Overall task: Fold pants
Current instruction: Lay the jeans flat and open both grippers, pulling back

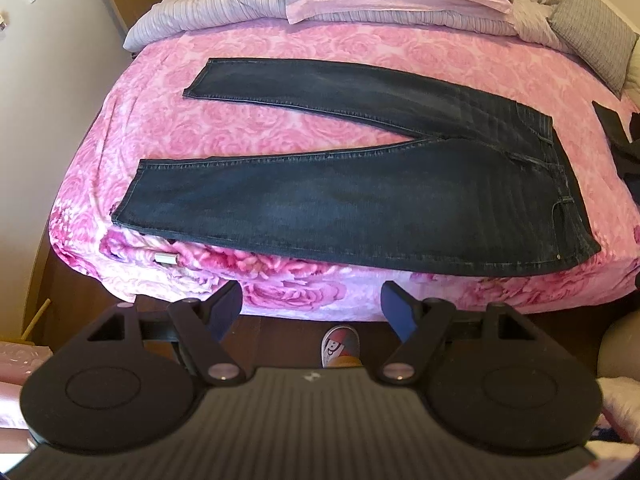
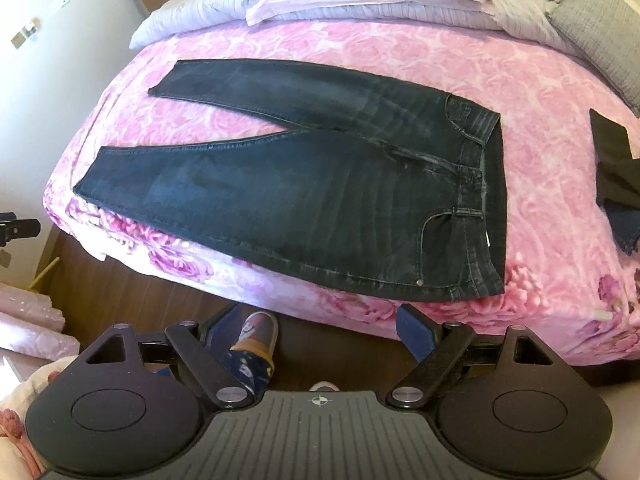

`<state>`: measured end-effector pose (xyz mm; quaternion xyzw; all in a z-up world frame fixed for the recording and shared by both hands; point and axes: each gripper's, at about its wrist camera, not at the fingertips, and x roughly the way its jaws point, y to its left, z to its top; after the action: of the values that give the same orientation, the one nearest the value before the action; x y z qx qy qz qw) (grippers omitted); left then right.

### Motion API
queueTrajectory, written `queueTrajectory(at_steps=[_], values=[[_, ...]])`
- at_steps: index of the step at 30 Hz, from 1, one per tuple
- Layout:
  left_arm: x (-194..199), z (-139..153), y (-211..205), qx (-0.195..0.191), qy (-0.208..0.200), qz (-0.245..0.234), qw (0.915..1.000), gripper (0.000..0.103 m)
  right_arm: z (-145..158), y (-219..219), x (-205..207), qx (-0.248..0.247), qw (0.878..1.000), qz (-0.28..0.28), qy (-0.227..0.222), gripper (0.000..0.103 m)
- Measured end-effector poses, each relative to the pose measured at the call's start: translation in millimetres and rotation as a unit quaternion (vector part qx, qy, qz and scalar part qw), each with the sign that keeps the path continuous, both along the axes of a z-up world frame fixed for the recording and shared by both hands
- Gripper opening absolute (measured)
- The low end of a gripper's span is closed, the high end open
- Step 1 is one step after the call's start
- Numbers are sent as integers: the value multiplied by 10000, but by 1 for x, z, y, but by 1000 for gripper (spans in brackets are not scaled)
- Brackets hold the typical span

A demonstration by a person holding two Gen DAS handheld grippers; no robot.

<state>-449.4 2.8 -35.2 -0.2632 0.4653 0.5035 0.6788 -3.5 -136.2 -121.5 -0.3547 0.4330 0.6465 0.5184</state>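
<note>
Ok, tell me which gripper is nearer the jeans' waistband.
Right, as far as these views tell. The right gripper hangs open off the bed's edge, close below the waistband. The left gripper, also open, sits further along toward the leg hems.

Dark blue denim pants [image 1: 340, 184] lie flat, legs spread, on pink rose-patterned bedspread [image 1: 280, 44]. Black left gripper [image 1: 312, 300] hangs wide apart, empty, over the floor; possibly a slipper [image 1: 340, 344] below.

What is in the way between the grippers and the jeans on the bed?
Nothing visible. Both the left gripper and the right gripper hang open, off the bed's near edge, with the jeans flat beyond them.
</note>
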Motion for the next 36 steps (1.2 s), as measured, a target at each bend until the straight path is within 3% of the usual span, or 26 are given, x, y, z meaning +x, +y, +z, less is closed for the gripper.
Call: queueTrajectory(at_steps=[22, 36], values=[[13, -3, -7, -54, 75, -134, 9999, 73, -1, 3, 2, 19, 10000, 15, 7, 81], [11, -5, 10, -49, 169, -10, 9998, 73, -3, 24, -1, 86, 9999, 91, 65, 81]])
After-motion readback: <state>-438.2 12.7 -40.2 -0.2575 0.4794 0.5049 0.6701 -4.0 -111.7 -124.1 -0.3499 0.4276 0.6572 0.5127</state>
